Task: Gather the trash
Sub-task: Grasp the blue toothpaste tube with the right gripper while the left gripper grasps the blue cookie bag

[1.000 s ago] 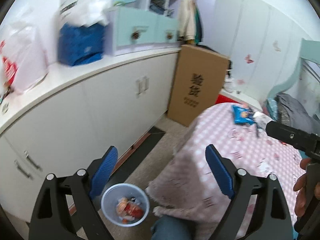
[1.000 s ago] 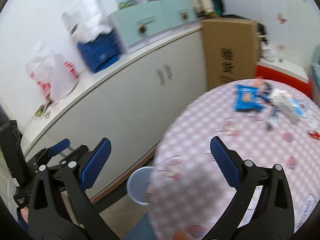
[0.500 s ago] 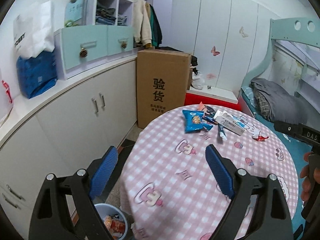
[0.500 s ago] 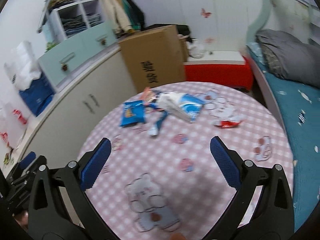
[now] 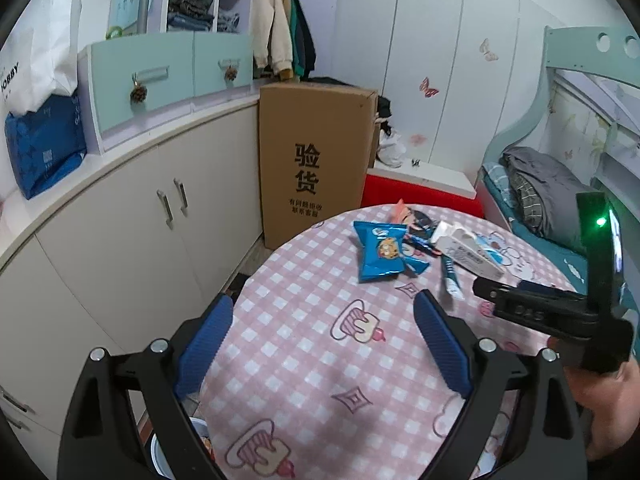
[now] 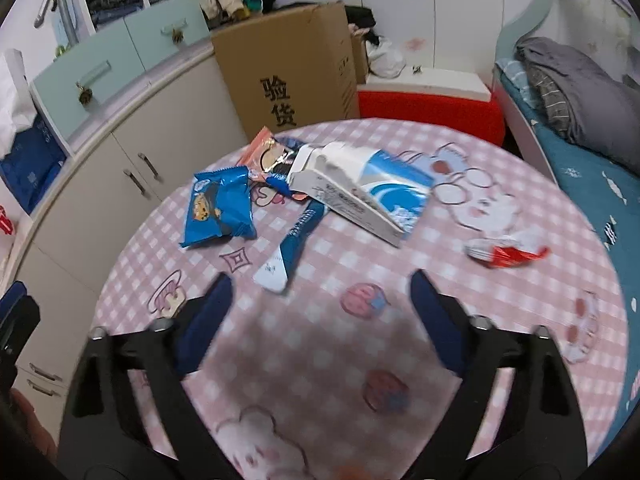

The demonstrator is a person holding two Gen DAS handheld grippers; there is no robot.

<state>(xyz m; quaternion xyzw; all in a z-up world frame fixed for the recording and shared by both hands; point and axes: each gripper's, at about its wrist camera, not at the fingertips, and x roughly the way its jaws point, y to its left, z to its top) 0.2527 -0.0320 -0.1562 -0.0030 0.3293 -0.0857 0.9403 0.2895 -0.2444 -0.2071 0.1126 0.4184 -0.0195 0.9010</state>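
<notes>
Both my grippers hover wide open and empty over the round table, with the trash heaped at its far side.

My left gripper (image 5: pixel 322 342) hangs above the near left part of the pink checked tablecloth (image 5: pixel 304 344); my right gripper (image 6: pixel 318 314) is over the middle, jaws spread, nothing between them. Ahead of the right one lie a blue cookie packet (image 6: pixel 220 208), a slim blue-and-white sachet (image 6: pixel 290 246) just beside it, an opened white-and-blue carton (image 6: pixel 360 192) touching the sachet's far end, and a red-and-white wrapper (image 6: pixel 504 250) apart to the right. A waste bin (image 5: pixel 160 452) peeks from under the table's left edge.
</notes>
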